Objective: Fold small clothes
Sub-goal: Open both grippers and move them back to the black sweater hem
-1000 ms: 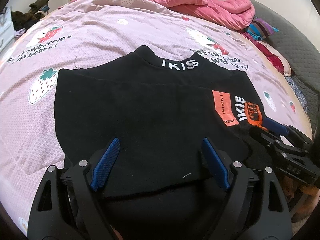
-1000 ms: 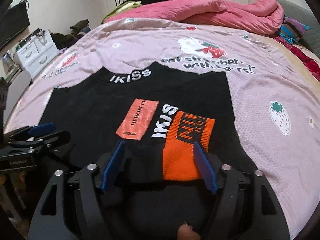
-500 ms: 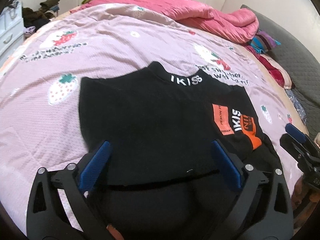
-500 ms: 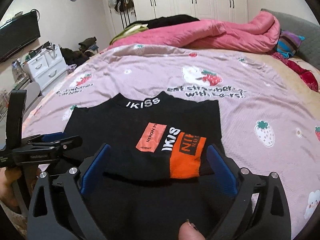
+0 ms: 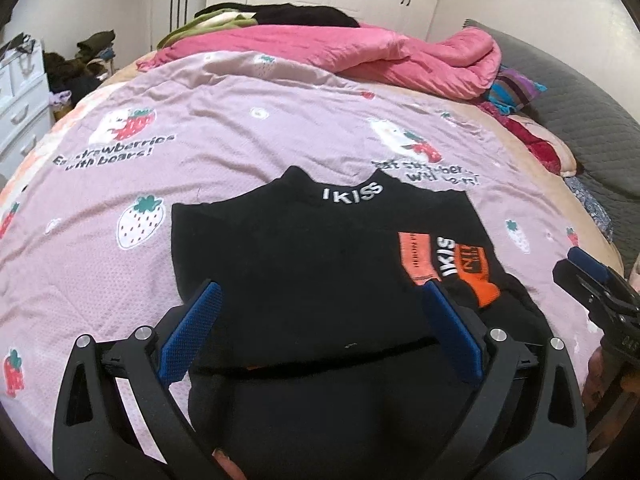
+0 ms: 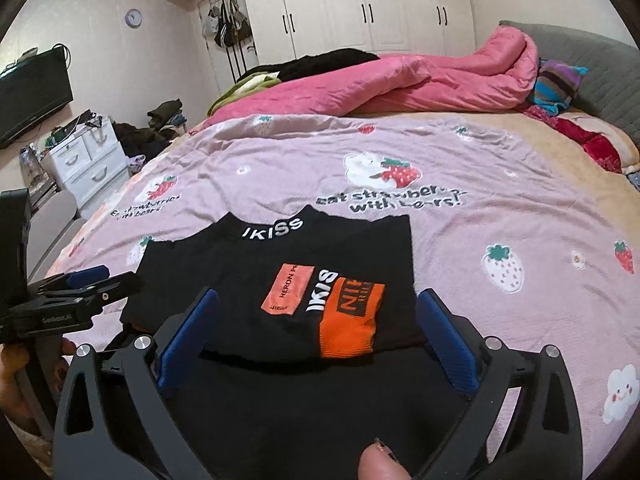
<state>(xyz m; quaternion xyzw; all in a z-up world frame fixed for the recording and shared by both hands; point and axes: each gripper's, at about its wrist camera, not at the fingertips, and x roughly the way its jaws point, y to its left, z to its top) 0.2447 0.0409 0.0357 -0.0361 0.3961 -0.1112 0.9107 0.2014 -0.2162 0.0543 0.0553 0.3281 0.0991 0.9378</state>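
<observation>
Television (image 6: 34,96) right view only, garment (image 5: 320,264) both

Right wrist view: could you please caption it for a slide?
Open right claw above folded black top on strawberry-print bedspread.

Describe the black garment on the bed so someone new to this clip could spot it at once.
Start from the wide pink bedspread printed with strawberries. Near its front edge, just ahead of both grippers, lies the black knit top, folded flat. White IKISS lettering on its collar and an orange patch mark it out from the crumpled pink quilt at the far end of the bed.
</observation>
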